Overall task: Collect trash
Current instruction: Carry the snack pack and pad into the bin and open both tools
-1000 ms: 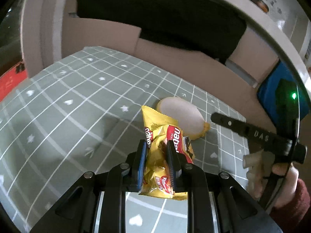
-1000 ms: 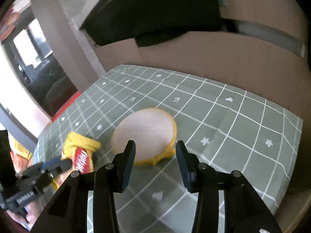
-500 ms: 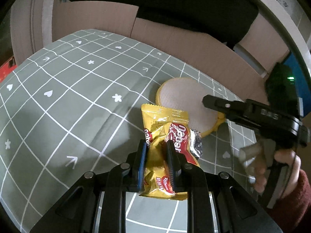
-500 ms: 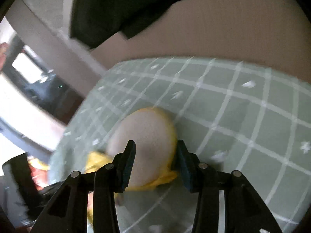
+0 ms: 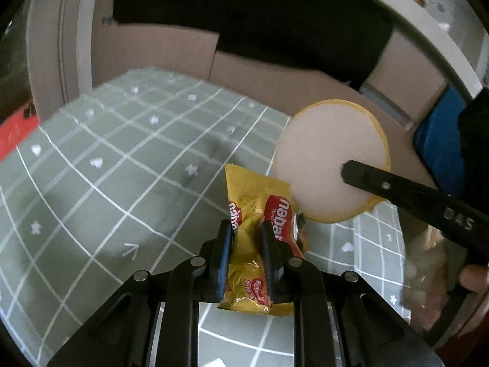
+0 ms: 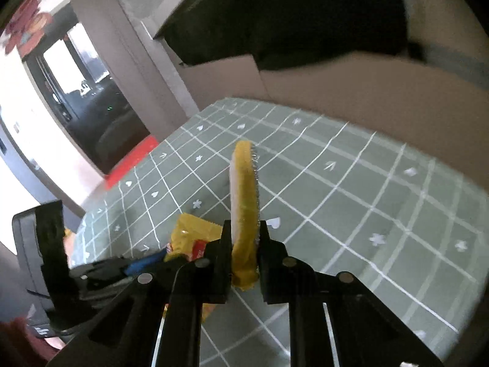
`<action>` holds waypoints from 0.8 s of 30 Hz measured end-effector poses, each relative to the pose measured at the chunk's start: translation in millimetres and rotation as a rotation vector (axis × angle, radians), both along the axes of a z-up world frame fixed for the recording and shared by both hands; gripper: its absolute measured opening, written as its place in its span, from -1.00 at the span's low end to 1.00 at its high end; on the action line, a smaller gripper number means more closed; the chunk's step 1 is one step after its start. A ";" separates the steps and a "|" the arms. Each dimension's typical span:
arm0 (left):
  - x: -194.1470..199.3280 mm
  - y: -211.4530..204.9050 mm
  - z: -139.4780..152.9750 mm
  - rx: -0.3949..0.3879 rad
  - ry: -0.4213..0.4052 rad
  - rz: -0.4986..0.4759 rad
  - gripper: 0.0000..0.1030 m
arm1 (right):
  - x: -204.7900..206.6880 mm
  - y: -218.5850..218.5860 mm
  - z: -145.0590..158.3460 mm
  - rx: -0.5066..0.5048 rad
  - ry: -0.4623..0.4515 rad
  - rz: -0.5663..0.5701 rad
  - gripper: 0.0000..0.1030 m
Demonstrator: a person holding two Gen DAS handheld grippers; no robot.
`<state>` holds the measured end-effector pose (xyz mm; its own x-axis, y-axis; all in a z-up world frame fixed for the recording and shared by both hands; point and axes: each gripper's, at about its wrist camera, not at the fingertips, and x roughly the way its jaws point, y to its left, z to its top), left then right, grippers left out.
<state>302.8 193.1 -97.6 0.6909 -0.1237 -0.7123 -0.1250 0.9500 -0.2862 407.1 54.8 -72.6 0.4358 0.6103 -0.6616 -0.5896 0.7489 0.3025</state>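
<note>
Two grippers, two pieces of trash, both clear of the checked tablecloth (image 5: 91, 189).

The left gripper (image 5: 246, 250) is clenched on a yellow snack wrapper (image 5: 253, 211), pinched mid-body so it hangs free. The right gripper (image 6: 244, 250) is closing its jaws on the rim of a round yellow-edged pad (image 6: 243, 192), held upright on edge, apparently ready to be carried off; no bin is visible.
</note>
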 end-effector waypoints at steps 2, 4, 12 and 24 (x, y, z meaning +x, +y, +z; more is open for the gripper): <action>-7.2 -7.7 12.5 0.019 -0.032 -0.013 -0.63 | -17.5 -12.0 14.1 -0.005 -0.047 -0.012 -0.72; -15.0 -16.9 25.4 0.037 -0.064 -0.024 -0.63 | -34.2 -25.5 28.5 -0.008 -0.093 -0.032 -0.72; -44.7 -59.0 76.9 0.112 -0.183 -0.047 -0.65 | -81.9 -82.0 70.2 -0.014 -0.203 -0.121 -0.72; -62.1 -177.0 121.2 0.138 -0.285 -0.250 -0.65 | -146.3 -198.2 90.6 -0.001 -0.304 -0.322 -0.72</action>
<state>240.7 16.1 23.6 0.8240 -0.2298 -0.5179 0.1812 0.9729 -0.1435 260.8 -143.3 18.0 0.7786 0.4109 -0.4743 -0.3884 0.9092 0.1502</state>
